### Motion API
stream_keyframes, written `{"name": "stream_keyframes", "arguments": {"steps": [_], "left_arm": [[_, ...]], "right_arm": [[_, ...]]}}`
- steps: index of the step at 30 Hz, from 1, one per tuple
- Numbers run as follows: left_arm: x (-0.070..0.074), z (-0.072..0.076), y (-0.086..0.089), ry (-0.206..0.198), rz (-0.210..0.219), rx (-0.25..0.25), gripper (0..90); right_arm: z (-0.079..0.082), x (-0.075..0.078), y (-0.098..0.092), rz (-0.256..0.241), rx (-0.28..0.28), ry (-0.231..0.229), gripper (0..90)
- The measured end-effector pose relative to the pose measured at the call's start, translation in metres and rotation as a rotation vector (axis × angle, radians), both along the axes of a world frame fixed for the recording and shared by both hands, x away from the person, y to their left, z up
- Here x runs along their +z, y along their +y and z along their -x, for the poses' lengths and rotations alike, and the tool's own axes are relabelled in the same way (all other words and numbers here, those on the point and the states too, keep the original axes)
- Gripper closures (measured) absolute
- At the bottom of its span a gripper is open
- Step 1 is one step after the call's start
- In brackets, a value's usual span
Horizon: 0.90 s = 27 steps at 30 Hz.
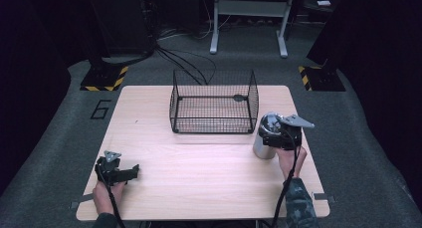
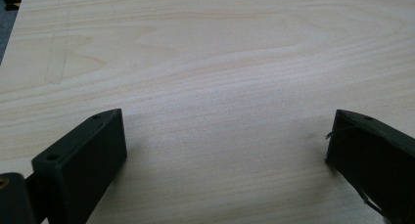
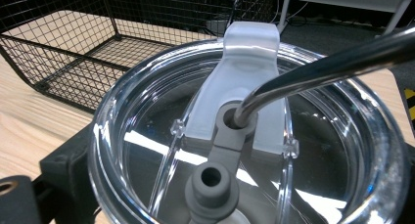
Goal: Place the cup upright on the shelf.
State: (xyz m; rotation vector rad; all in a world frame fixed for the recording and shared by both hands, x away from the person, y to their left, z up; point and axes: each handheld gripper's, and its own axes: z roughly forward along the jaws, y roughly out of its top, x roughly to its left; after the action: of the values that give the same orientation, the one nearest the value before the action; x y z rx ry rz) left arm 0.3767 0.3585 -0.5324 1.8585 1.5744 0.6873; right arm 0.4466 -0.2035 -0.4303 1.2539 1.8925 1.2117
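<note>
Gripping a steel tumbler high near its clear lid, right tool clamps it, wire basket just ahead-left. Risks: top-heavy tilt, metal straw snagging mesh. Left tool rests, jaws apart, over bare bench.

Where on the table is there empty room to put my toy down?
Bare wood lies between the left gripper and the tumbler, in front of the wire basket. The table's far left is free too. It is crowded around the right gripper.
</note>
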Motion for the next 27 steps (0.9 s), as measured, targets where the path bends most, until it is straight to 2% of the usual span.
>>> {"name": "stream_keyframes", "arguments": {"steps": [12,16,27], "left_arm": [[0.000,0.000,0.000,-0.001,-0.002,-0.001,1.1],[0.000,0.000,0.000,0.000,-0.002,-0.002,1.1],[0.000,0.000,0.000,0.003,0.000,-0.001,1.1]], "right_arm": [[0.007,0.017,0.010,0.031,0.047,-0.011,3.3],[0.007,0.020,0.013,0.010,0.078,0.001,3.3],[0.009,0.027,0.024,0.010,0.115,0.005,3.3]]}}
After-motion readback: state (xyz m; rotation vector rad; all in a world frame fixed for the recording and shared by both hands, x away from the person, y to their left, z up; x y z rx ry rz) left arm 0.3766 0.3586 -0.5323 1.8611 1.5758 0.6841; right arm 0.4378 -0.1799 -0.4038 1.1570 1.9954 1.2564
